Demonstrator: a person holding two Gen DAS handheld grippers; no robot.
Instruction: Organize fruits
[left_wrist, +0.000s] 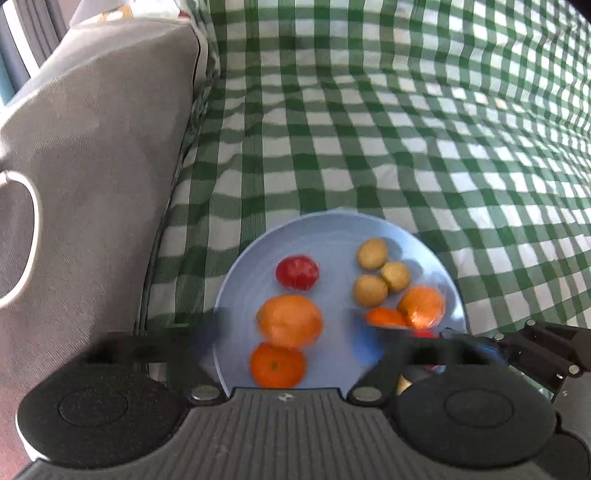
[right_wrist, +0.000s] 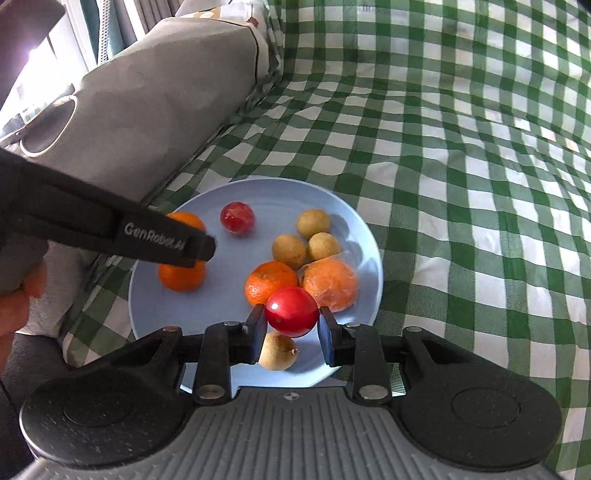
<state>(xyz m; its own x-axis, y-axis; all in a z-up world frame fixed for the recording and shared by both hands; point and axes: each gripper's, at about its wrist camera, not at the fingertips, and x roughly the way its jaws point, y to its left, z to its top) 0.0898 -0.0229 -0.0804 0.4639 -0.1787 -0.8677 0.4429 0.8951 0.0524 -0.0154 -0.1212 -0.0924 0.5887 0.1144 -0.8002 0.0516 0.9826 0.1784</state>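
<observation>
Fruit sits on a blue plate (right_wrist: 369, 236) on the green checked cloth (right_wrist: 461, 155). Right gripper (right_wrist: 291, 328) has a red fruit (right_wrist: 291, 311) between its fingers, maybe only just touching it, and the left gripper (left_wrist: 291, 343) is wide open over two oranges (left_wrist: 290, 320)

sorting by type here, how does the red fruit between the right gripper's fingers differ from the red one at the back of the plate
The near red fruit sits between the right gripper fingers, over the blue plate; the far red fruit lies alone, ungripped. The near one looks smooth and glossy; the far one looks duller, mottled, possibly wrapped. Both are round, red and similar in size.
</observation>
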